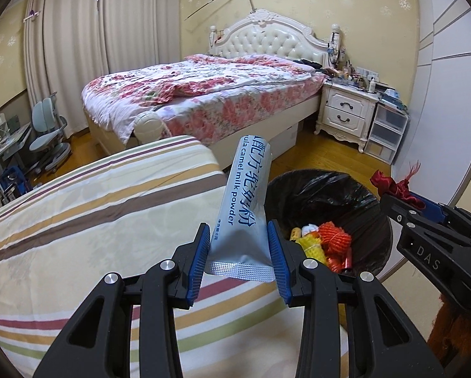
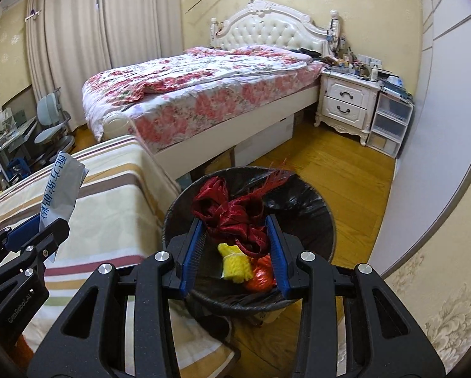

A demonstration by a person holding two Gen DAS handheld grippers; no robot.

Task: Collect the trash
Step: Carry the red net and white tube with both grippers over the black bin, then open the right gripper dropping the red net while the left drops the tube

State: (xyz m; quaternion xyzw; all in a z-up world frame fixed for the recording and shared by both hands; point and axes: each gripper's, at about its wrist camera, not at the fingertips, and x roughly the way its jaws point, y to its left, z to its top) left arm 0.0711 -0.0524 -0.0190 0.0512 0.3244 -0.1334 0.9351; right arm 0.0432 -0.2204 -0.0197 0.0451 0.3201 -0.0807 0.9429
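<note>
A bedroom with a wood floor (image 2: pixel 336 170), a flowered bed (image 1: pixel 204 94) and a striped mattress (image 1: pixel 93 214). My left tongs (image 1: pixel 238 255) are clamped on a silver milk powder sachet (image 1: pixel 245 201), standing upright above the mattress edge, just beside the black-lined bin (image 2: pixel 320 217). My right tongs (image 2: pixel 235 242) grip a crumpled red ribbon (image 2: pixel 232 217) directly over the bin, where yellow (image 2: pixel 234 266) and orange netting (image 2: pixel 260 278) lie inside.

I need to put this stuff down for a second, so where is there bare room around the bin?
The striped bedcover left of the trash bin is bare. The wood floor between bin and nightstand is clear. Crowded: the nightstand top and the bin's bottom, with yellow netting.
</note>
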